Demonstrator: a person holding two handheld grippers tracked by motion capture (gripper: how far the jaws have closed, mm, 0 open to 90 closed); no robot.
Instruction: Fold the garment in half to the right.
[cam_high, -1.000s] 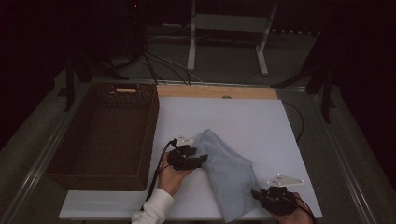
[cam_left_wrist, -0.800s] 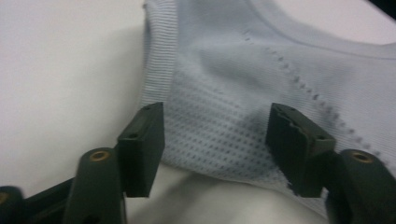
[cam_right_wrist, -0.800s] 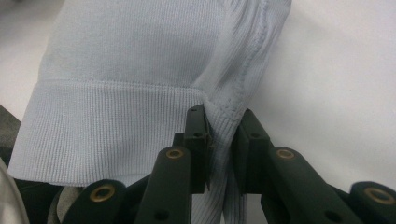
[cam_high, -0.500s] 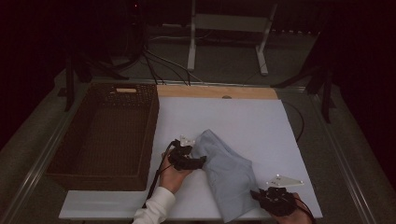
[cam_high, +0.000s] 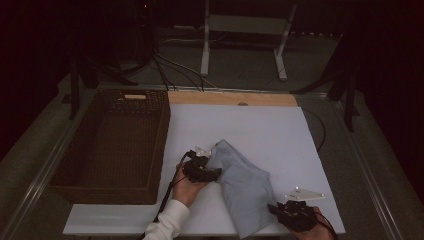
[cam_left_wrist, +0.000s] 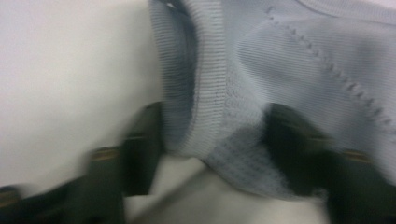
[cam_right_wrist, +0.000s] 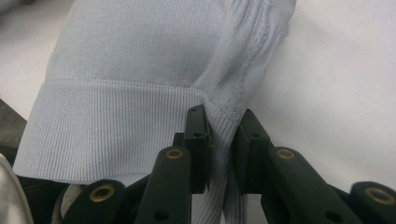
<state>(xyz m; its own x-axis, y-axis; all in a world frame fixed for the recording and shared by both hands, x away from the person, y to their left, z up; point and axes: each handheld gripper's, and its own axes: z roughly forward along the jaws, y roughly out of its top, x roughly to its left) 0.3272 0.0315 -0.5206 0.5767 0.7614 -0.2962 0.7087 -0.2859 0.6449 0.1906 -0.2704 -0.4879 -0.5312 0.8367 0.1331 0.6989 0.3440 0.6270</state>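
Near the worktop's (cam_high: 280, 125) front edge, right hand-held gripper (cam_right_wrist: 219, 135) clamps the half-folded blue garment's (cam_high: 242, 185) hem; left hand-held gripper (cam_left_wrist: 210, 140), jaws just closing, straddles its ribbed edge.

Your white table top (cam_high: 280, 135) with a bare wooden strip (cam_high: 230, 98) along its twelve o'clock edge, a dark woven basket (cam_high: 112, 145) sitting at nine o'clock, a pale blue knitted garment (cam_high: 242, 185) lying crumpled toward five o'clock.

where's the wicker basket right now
In the high view the wicker basket sits at the left of the white board, just left of the left tongs.
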